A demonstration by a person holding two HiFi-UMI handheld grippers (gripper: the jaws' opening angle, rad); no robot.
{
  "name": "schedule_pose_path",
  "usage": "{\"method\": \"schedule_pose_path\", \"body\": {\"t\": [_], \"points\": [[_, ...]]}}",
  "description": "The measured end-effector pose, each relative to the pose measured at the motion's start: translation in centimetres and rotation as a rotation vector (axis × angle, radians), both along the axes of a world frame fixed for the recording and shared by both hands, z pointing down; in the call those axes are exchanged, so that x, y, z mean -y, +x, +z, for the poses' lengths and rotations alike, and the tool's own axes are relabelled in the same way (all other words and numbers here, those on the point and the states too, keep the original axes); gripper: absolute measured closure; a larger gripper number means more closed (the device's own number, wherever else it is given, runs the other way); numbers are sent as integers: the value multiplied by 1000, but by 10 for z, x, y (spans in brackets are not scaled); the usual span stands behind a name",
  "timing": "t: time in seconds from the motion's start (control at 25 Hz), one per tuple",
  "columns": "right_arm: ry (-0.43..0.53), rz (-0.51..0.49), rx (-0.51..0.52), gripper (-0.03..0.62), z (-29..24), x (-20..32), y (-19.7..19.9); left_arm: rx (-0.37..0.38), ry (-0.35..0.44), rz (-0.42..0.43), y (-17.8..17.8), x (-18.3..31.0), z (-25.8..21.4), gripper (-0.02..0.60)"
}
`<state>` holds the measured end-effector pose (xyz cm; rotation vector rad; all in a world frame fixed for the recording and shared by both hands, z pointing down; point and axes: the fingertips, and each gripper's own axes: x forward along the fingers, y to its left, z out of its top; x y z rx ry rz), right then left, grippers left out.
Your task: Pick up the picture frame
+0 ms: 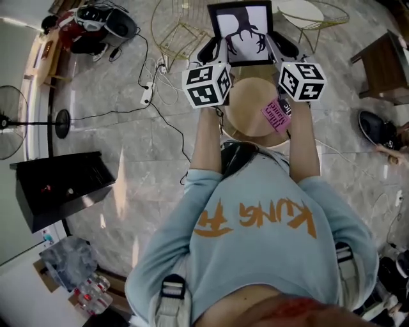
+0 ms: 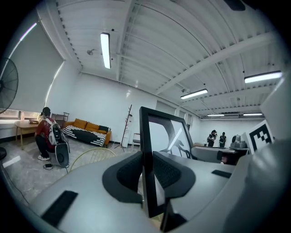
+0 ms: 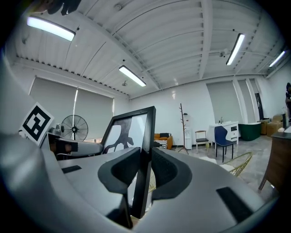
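Presently, picture frame [image 1: 241, 32]: upright in the air, its dark branching print facing the person. In the head view it sits beyond the far rim of the round desk [image 1: 252, 108] and touches nothing but the grippers. I judge it lifted, so the pick-up looks done or nearly so.
left gripper [image 1: 213, 46]: clamped on the frame's left border, with the pads pressing the front and back faces in the left gripper view.
right gripper [image 1: 277, 43]: clamped the same way on the right border, which stands edge-on between its pads.
why two-sided: a grip on each side border likely stops the flat panel swinging or twisting, and keeps the pads off most of the print.
hold depth: both grippers bite only the narrow border, low on the frame. There is probably little margin if one side slackens.
desk: the wooden top lies under the forearms, with a pink card [image 1: 276, 115] near its right rim.
room ahead: a gold wire stand [image 1: 179, 35] lies beyond-left and a white-topped wire table [image 1: 305, 13] beyond-right. How far below the frame they stand cannot be told.
room sideways: dark wooden furniture [image 1: 383, 60] is well apart to the right. The cables [image 1: 156, 89] lie on the floor to the left and are likely no obstacle at this height.
room above: both gripper views show only open space under the ceiling.
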<state>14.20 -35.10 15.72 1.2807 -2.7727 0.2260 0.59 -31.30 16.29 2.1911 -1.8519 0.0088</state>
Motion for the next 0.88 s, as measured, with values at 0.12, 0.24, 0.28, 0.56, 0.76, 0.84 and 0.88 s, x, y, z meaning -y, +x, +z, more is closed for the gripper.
{"method": "schedule_pose_path", "body": {"t": [0.12, 0.24, 0.28, 0.56, 0.76, 0.84, 0.88], "points": [[32, -4, 12, 520, -18, -2, 5, 16, 33, -1, 5, -2, -18, 500], [61, -7, 23, 520, -32, -2, 5, 40, 61, 0, 5, -3, -33, 500], [65, -8, 26, 520, -33, -2, 3, 48, 65, 0, 4, -3, -35, 500], [76, -11, 28, 520, -29, 5, -5, 47, 78, -5, -5, 4, -32, 500], [80, -19, 27, 520, -33, -1, -5, 44, 83, -6, -4, -3, -35, 500], [80, -16, 29, 520, -33, -3, -1, 42, 82, -4, -1, -5, -35, 500], [80, -15, 29, 520, -33, -4, 0, 42, 81, -3, 0, -6, -35, 500]]}}
